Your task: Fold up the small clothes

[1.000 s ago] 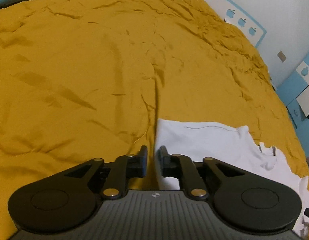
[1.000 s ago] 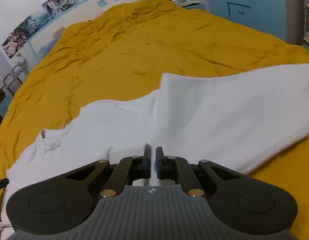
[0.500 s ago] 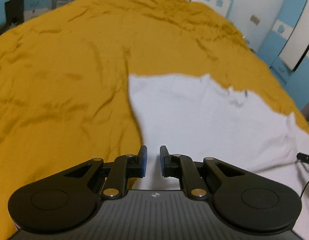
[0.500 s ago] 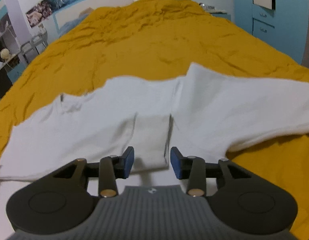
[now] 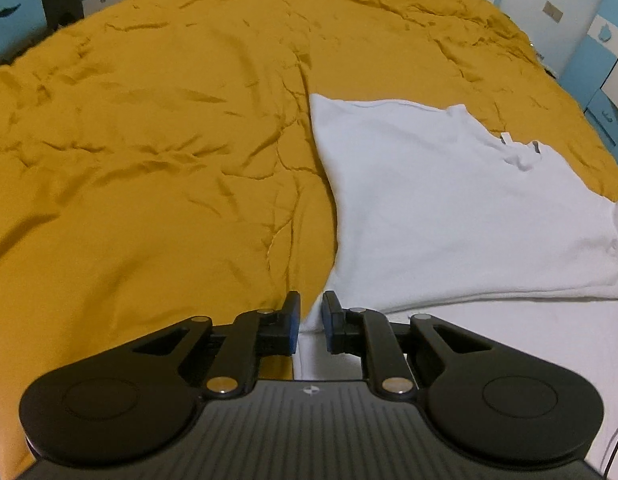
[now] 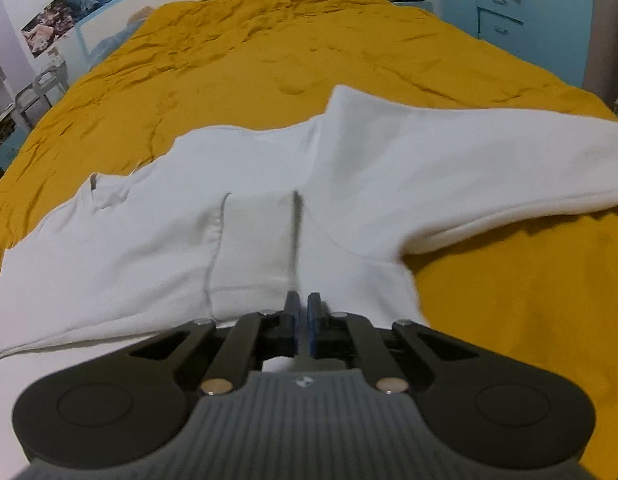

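Note:
A white long-sleeved top (image 5: 449,216) lies spread on the mustard bedspread (image 5: 149,160), its upper part folded over the lower part. My left gripper (image 5: 311,312) hovers over the top's left edge, jaws slightly apart with nothing between them. In the right wrist view the top (image 6: 149,240) fills the middle, one sleeve (image 6: 489,184) reaching to the right and a folded flap lying on the body. My right gripper (image 6: 303,308) is nearly closed, jaws a narrow slit apart over the white cloth; whether they pinch cloth is not clear.
The bedspread (image 6: 309,48) stretches far behind the top. Blue cabinets (image 6: 509,4) stand at the right. A wall with posters (image 6: 61,16) and a white rack (image 6: 41,88) lie at the far left. Blue furniture (image 5: 17,28) borders the bed's left.
Both grippers let go of the top after laying it folded and pulled back. The right gripper opened wide half a second ago and has closed to a slit. The left jaws opened slightly.

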Demonstrator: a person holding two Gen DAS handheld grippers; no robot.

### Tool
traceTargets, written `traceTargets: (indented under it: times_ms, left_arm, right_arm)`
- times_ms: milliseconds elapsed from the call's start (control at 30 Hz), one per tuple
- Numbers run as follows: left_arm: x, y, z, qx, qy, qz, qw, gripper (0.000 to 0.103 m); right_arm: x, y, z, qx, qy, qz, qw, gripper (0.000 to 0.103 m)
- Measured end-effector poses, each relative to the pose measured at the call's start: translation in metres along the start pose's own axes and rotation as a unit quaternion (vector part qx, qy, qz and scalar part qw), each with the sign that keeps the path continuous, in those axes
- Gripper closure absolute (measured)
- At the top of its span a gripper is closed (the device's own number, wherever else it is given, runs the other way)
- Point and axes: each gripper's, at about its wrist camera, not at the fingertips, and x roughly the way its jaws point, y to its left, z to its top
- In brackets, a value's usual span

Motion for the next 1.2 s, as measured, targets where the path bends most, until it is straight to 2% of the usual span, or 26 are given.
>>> traceTargets:
  times_ms: [67,200,267,333,400,600,700,733,800,900,1100,1200]
  left_arm:
    - [-0.011,-0.007,0.0,0.009,-0.009,0.011,0.9999,0.085]
    - [-0.046,-0.021,-0.001,0.024,-0.043,-0.007,0.9988,0.085]
    - [-0.062,-0.032,0.0,0.03,-0.063,-0.017,0.9974,0.078]
    - [-0.075,-0.042,0.001,0.033,-0.083,-0.029,0.9956,0.074]
    - [-0.082,-0.053,0.003,0.033,-0.099,-0.041,0.9937,0.071]
    - [-0.074,-0.084,0.007,0.026,-0.118,-0.06,0.9908,0.067]
    - [-0.06,-0.098,0.006,0.02,-0.115,-0.067,0.9909,0.067]
    - [-0.057,-0.1,0.006,0.019,-0.114,-0.068,0.991,0.066]
    - [-0.048,-0.107,0.005,0.019,-0.11,-0.065,0.9917,0.065]
    - [-0.034,-0.114,0.002,0.013,-0.098,-0.059,0.9933,0.055]
    - [-0.009,-0.119,0.005,-0.005,-0.07,-0.039,0.9968,0.055]
    - [-0.001,-0.122,0.007,-0.013,-0.064,-0.027,0.9975,0.055]
  right_arm:
    - [-0.012,-0.006,0.002,-0.003,-0.005,0.004,1.0,0.103]
    - [-0.044,-0.02,0.006,-0.015,-0.026,0.007,1.0,0.098]
    - [-0.063,-0.03,0.009,-0.026,-0.035,0.007,0.999,0.098]
    - [-0.08,-0.043,0.013,-0.033,-0.045,0.003,0.998,0.084]
    - [-0.095,-0.06,0.017,-0.03,-0.052,-0.006,0.998,0.079]
    - [-0.129,-0.127,0.024,0.013,-0.064,-0.046,0.997,0.069]
    - [-0.147,-0.169,0.025,0.043,-0.077,-0.079,0.993,0.056]
    - [-0.153,-0.185,0.026,0.059,-0.084,-0.088,0.991,0.052]
    - [-0.161,-0.218,0.027,0.098,-0.095,-0.097,0.986,0.051]
    - [-0.167,-0.274,0.026,0.178,-0.115,-0.098,0.972,0.044]
    - [-0.151,-0.358,0.023,0.29,-0.144,-0.095,0.941,0.046]
    - [-0.128,-0.388,0.027,0.333,-0.144,-0.075,0.929,0.048]
